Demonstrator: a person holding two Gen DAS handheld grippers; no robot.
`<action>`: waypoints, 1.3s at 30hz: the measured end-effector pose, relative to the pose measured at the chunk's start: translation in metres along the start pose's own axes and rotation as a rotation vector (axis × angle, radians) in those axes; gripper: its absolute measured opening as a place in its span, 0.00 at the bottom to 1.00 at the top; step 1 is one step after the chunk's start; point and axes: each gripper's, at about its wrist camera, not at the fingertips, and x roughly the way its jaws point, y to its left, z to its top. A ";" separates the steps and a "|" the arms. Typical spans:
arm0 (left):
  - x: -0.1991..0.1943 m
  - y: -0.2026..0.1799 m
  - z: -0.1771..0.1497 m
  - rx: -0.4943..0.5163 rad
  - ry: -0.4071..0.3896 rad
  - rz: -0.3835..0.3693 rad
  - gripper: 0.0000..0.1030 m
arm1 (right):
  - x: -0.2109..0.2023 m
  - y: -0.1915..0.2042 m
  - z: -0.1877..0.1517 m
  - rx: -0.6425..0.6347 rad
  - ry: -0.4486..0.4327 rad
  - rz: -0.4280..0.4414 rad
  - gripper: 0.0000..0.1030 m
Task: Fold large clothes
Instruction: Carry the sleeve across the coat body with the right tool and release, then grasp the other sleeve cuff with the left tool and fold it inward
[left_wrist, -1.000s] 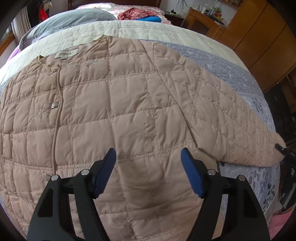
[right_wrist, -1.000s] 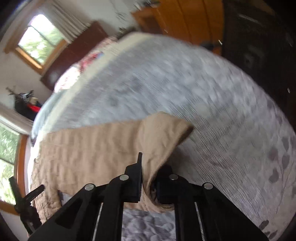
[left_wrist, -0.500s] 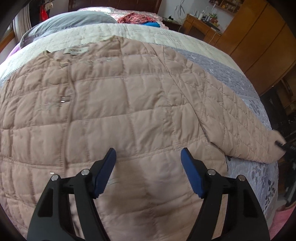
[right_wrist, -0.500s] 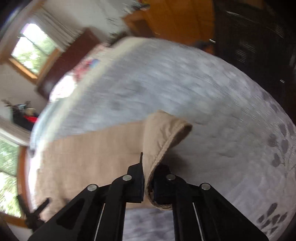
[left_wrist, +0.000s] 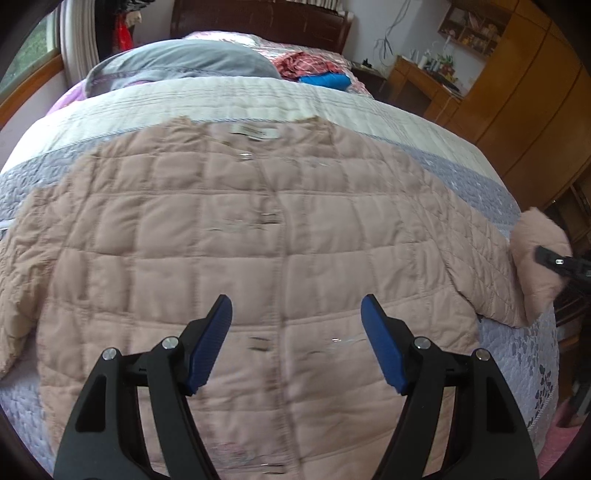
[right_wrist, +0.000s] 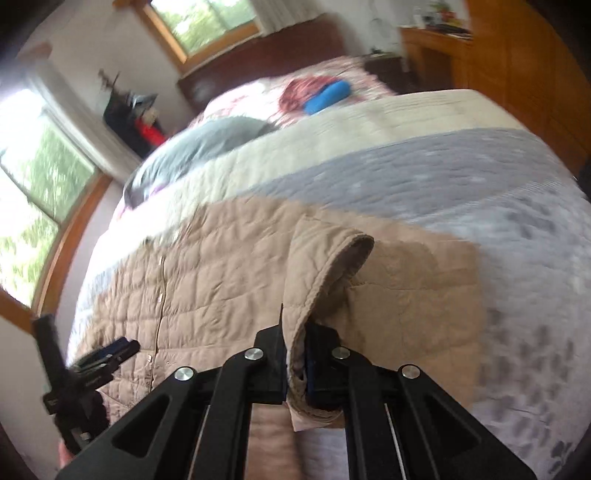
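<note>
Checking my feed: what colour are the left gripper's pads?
Blue pads, clearest in the left wrist view.

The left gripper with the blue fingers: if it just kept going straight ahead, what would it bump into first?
Most likely the quilted jacket spread on the bed; the open left gripper points down at its lower middle, though the gap is hard to judge.

Left wrist view above jacket (left_wrist: 258, 258) facing headboard, right wrist view low (sleeve-close), both sharing bed (right_wrist: 406, 177)

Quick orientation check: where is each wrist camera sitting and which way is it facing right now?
Left wrist: above the jacket hem, facing the headboard; left gripper open.
Right wrist: at the bed's right side, facing across; right gripper shut on the sleeve cuff.
Shared: jacket, grey pillow, and each other's gripper.
</note>
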 end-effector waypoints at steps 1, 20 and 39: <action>-0.001 0.006 0.000 -0.005 -0.002 0.006 0.70 | 0.007 0.011 -0.008 -0.014 0.008 0.001 0.06; 0.010 0.020 -0.004 -0.061 0.036 -0.057 0.70 | 0.030 0.051 -0.024 -0.075 0.035 0.253 0.33; 0.075 -0.099 0.002 0.017 0.166 -0.208 0.09 | 0.003 -0.114 -0.031 0.282 -0.133 -0.036 0.33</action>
